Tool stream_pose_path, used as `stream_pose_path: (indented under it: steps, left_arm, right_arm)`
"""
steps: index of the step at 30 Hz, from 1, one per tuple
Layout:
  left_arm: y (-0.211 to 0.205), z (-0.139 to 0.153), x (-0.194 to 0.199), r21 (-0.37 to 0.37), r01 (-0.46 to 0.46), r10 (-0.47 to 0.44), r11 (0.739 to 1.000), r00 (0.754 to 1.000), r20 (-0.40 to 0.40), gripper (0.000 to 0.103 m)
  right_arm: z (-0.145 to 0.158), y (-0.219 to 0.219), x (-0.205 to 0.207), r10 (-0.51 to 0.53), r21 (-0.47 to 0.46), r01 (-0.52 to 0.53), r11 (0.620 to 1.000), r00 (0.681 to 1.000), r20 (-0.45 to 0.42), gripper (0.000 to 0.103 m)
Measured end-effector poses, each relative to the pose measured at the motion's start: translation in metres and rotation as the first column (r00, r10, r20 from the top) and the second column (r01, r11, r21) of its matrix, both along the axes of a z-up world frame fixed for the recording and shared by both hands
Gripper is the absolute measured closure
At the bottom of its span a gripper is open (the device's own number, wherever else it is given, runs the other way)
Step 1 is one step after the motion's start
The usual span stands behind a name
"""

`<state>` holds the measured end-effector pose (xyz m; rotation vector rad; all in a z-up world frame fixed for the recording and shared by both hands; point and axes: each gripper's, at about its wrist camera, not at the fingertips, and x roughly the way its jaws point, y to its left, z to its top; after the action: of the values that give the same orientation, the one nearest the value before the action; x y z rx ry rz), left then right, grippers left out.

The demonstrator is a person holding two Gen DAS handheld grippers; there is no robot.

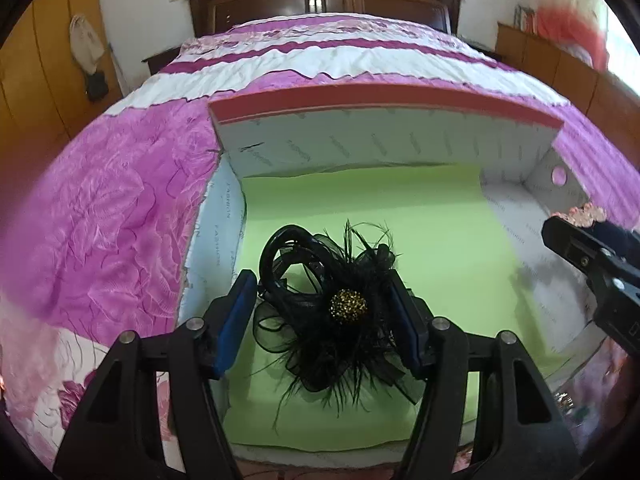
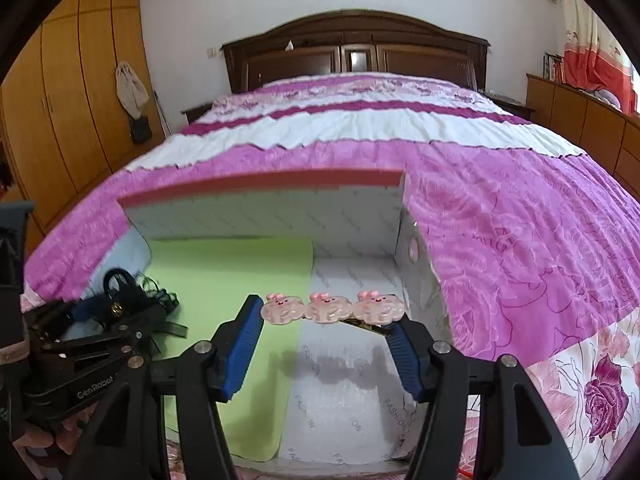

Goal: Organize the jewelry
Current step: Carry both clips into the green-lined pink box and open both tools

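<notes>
An open white box [image 1: 360, 148] with a pink rim lies on the bed; a green sheet [image 1: 400, 208] lines its left part. My left gripper [image 1: 324, 308] is shut on a black feathered hair piece [image 1: 340, 312] with a gold beaded centre, over the green sheet. My right gripper [image 2: 328, 320] is shut on a hair clip with three pink bunny charms [image 2: 332, 307], held across its fingers above the box's white floor [image 2: 348, 380]. The right gripper also shows at the right edge of the left wrist view [image 1: 592, 248]. The left gripper also shows in the right wrist view [image 2: 92, 340].
The box rests on a pink and white floral bedspread [image 2: 520, 240]. A dark wooden headboard [image 2: 356, 52] is at the far end. Wooden wardrobes [image 2: 60, 100] stand left, a low wooden cabinet [image 2: 580, 108] right.
</notes>
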<state>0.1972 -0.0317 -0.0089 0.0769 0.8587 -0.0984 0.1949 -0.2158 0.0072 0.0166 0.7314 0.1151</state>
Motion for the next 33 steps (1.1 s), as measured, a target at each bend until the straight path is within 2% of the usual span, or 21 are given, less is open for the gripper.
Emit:
stream_pose_path:
  steps: [8,10,13,23,33]
  left_arm:
    - [-0.003,0.000,-0.005,0.023,0.005,-0.005,1.000,1.000,0.002,0.046]
    - [-0.002,0.001,-0.005,0.014,0.010,-0.010,1.000,1.000,0.002,0.045]
    - [0.002,0.005,-0.002,-0.021,0.014,-0.014,1.000,1.000,0.004,0.042]
    - [0.014,0.035,-0.025,-0.097,0.030,-0.023,0.995,0.997,0.077,0.041]
    - [0.028,0.067,-0.057,-0.120,0.027,-0.009,0.992,0.990,0.142,0.041]
  right_arm:
    - [-0.007,0.000,0.001,-0.019,-0.021,0.019,1.000,0.999,-0.026,0.039]
    - [-0.006,-0.002,0.001,-0.020,-0.005,0.020,1.000,1.000,-0.024,0.033]
    - [-0.001,-0.005,-0.004,-0.017,0.028,0.017,0.999,1.000,-0.014,0.030]
    - [0.031,-0.017,-0.030,-0.022,0.119,0.013,0.993,0.997,0.078,0.026]
    - [0.062,-0.027,-0.069,-0.040,0.186,0.011,0.982,0.987,0.156,0.022]
